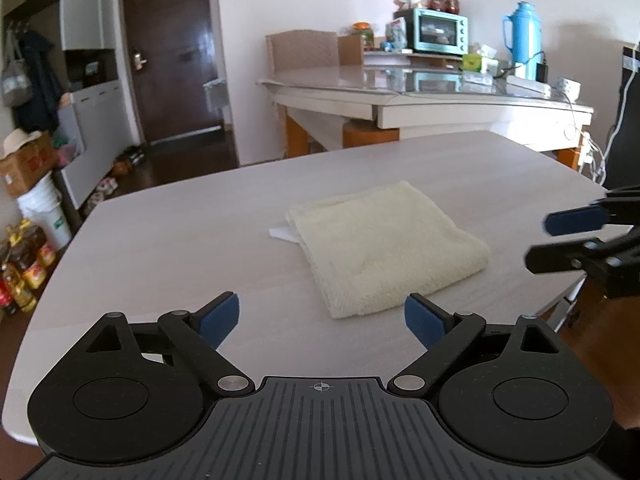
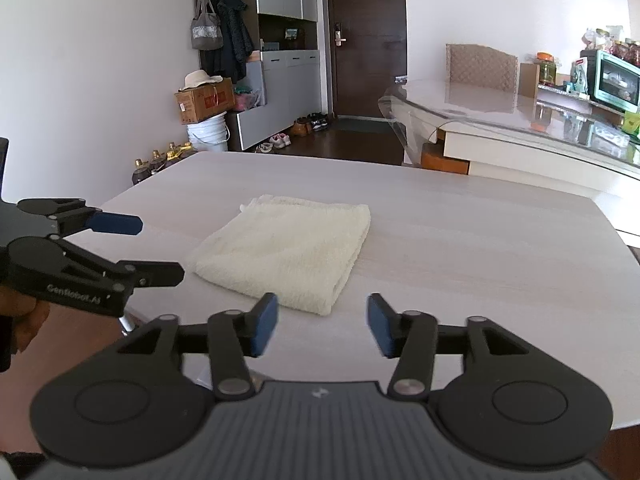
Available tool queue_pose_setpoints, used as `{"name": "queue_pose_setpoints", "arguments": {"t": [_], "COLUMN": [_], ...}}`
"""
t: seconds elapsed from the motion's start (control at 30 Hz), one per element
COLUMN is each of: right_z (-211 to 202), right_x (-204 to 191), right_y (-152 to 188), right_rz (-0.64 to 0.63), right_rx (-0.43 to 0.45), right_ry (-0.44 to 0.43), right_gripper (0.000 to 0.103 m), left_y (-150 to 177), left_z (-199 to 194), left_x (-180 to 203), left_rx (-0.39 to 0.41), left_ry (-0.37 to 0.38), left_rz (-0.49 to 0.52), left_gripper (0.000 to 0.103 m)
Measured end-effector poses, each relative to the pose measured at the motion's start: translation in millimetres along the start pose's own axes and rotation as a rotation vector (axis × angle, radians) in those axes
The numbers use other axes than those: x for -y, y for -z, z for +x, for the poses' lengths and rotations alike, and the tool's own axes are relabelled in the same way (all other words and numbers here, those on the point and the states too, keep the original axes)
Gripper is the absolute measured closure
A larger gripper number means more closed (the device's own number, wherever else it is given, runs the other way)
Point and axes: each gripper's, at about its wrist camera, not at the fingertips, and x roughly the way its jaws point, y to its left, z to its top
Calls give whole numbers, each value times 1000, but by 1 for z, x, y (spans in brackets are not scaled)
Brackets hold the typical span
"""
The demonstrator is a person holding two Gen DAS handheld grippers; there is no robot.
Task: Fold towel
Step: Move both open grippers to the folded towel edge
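While both grippers hang above the near side of the pale wood-grain table [image 1: 160, 240], the cream towel [image 1: 384, 244] lies folded into a thick rectangle at the centre of both views, touched by neither tool. In the left wrist view the left gripper [image 1: 322, 318] fills the lower frame with its blue pads spread wide, the towel's near corner showing just between and beyond them. At the right edge of that frame the right gripper [image 1: 560, 240] reaches in, its fingers parted and holding nothing. A small white scrap [image 1: 282, 234] pokes out from under the towel's far left edge.

As for containers, a cardboard box [image 2: 204, 102] sits on a white bucket [image 2: 208, 132] in the upper left of the right wrist view, with a pale hat [image 2: 200, 79] resting on top; what is inside either cannot be seen. Bottles with gold caps [image 2: 168, 160] stand on the floor just past the table's far left corner. On the glass-topped table [image 1: 400, 88] in the upper right of the left wrist view stand a teal toaster oven [image 1: 438, 31] with jars on top and a blue thermos [image 1: 522, 36].

Bare tabletop surrounds the towel on all sides, broadest toward the right of the right wrist view, where the rounded table edge curves away. There the right gripper [image 2: 322, 322] shows its pads well apart just short of the towel's near fold.
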Motion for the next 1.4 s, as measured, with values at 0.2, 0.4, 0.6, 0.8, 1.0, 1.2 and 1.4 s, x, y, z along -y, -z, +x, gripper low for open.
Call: {"name": "queue_pose_setpoints", "arguments": {"t": [0.2,0.4,0.6,0.8,1.0,1.2,1.4], "right_z": [-16,-29,-36,-32,-17,8,46], "right_x": [-3,-7,-4,1,7,21,37], "right_y": [1,5,10,12,2,-20,-38], "right_rz": [3,16,33,52,49,48,52], "right_rx": [31,63,77,70,64,65,39], "right_ry": [-12,-27,-29,-21,-37,-41,-73], "right_gripper": [26,18,13,13,13,18,32], "left_y": [3,5,8,5,-5,-30,-57], "left_z": [-22,-36,-42,-34,-23,3,55], "left_x": [9,20,27,27,21,-3,-14], "left_rx": [15,23,26,16,20,38,-18], "left_ry": [-30,-43,-46,-49,-50,-3,68], "left_rz": [-8,14,30,30,60,46,91], "left_gripper": [4,2,0,0,0,1,40]}}
